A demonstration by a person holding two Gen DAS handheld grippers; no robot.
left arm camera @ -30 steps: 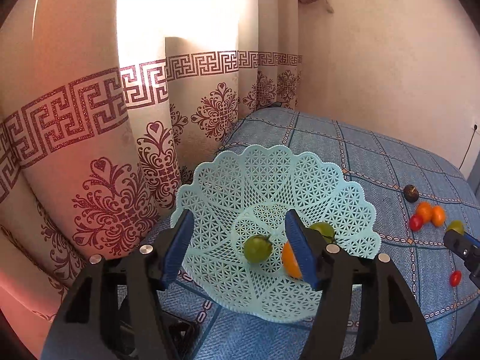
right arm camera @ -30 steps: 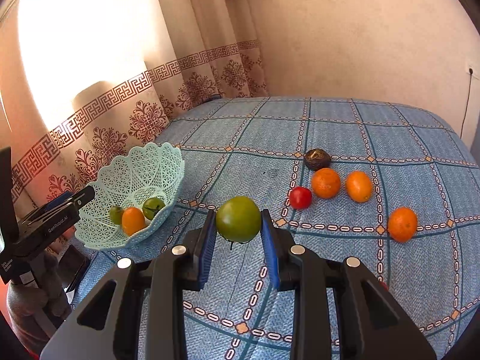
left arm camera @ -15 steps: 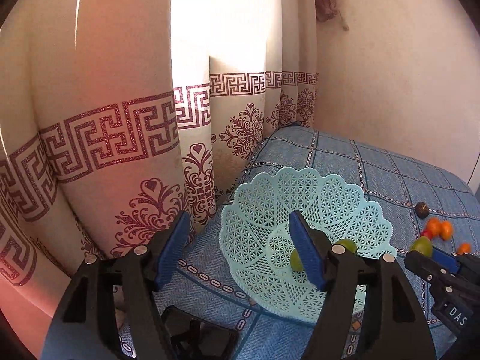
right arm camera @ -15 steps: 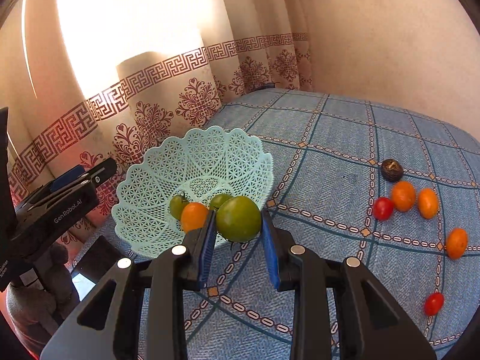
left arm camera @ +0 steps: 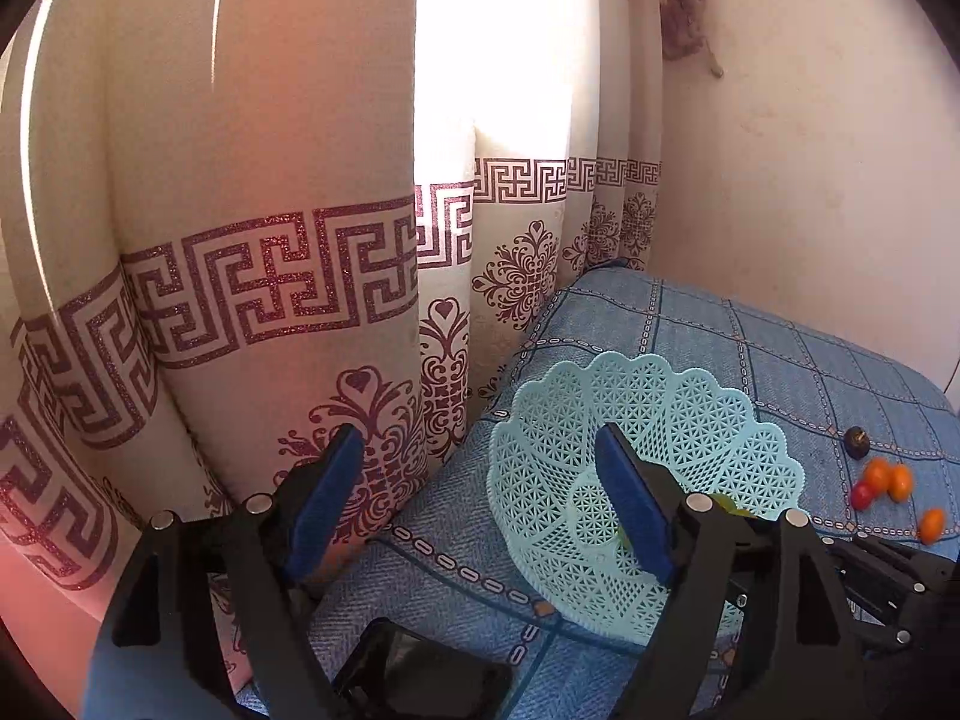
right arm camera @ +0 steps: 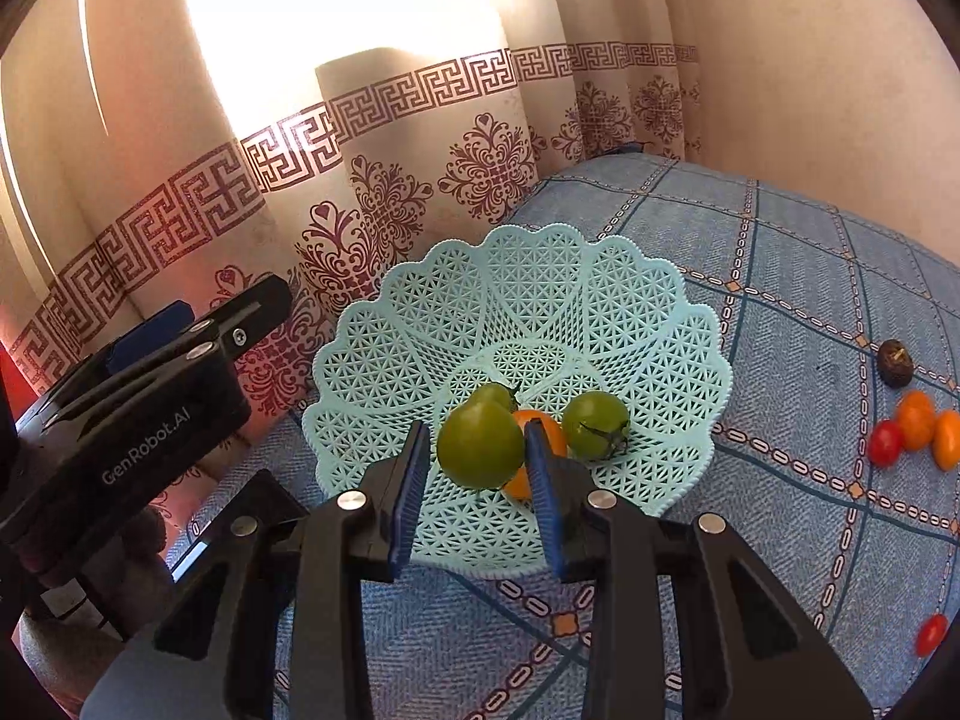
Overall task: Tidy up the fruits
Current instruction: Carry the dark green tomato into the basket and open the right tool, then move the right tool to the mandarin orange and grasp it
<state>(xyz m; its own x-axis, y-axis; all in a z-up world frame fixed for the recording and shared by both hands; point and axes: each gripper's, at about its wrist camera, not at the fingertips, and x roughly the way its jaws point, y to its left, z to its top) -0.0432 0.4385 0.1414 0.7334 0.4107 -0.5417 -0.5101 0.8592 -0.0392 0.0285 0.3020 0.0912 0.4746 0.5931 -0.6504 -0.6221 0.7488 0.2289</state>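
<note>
While my right tool [right arm camera: 477,468] is clamped on a green tomato [right arm camera: 480,447], pinched between its two blue pads, I hold it just above the near side of the basket [right arm camera: 522,312]. The tomato hangs over the pale blue lattice basket, not touching its floor as far as I can tell. Directly behind the held tomato, inside the basket, sit an orange fruit [right arm camera: 543,423], partly hidden by my right-hand pad, a second green tomato [right arm camera: 595,425] just to the right of it, and a third green one [right arm camera: 493,394] peeking out behind.

My left tool [left arm camera: 480,504] is spread wide with nothing between its pads; the basket lies ahead of its right pad, on the blue checked bed [left arm camera: 708,330], and a dark phone [left arm camera: 420,678] lies on the bed right under the tool.

Farther right of my right tool, on the bed, a small red tomato [right arm camera: 885,443] touches two orange fruits [right arm camera: 916,420] in a cluster, with a dark brown wrinkled fruit [right arm camera: 895,363] beyond them. Another small red tomato [right arm camera: 931,634] lies alone near the right edge of the view. Beyond the basket hangs a cream curtain [right arm camera: 420,138] with a maroon pattern.
</note>
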